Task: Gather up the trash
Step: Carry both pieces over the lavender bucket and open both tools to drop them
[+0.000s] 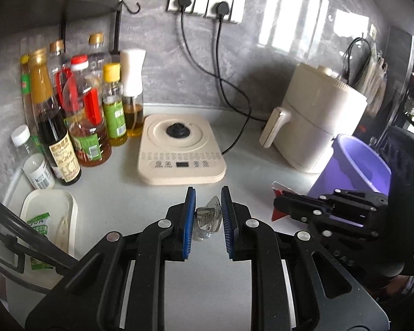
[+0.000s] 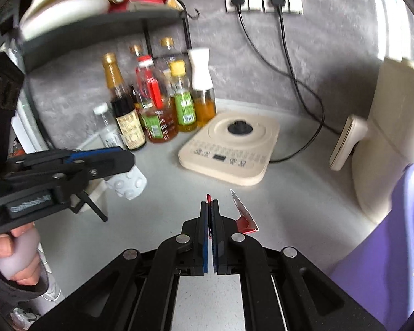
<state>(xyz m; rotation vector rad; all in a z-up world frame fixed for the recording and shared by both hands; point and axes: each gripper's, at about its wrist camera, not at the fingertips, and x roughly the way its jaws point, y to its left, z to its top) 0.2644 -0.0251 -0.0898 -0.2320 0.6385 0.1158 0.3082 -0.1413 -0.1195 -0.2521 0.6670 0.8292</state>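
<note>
My left gripper (image 1: 207,205) is shut on a crumpled clear plastic cup (image 1: 207,219), held above the grey counter. In the right wrist view the same gripper (image 2: 124,157) comes in from the left with the dimpled cup (image 2: 128,183) in its jaws. My right gripper (image 2: 210,207) is shut on a red and silver wrapper (image 2: 244,215) that sticks out to the right of the fingers. In the left wrist view the right gripper (image 1: 284,204) holds the wrapper (image 1: 278,193) near a purple bin (image 1: 353,165).
A beige kettle base (image 1: 180,149) sits mid-counter, its cables running to wall sockets (image 1: 205,1). Several oil and sauce bottles (image 1: 77,104) stand at the back left under a shelf. A white tray (image 1: 51,220) lies at the left. A cream air fryer (image 1: 320,121) stands at the right.
</note>
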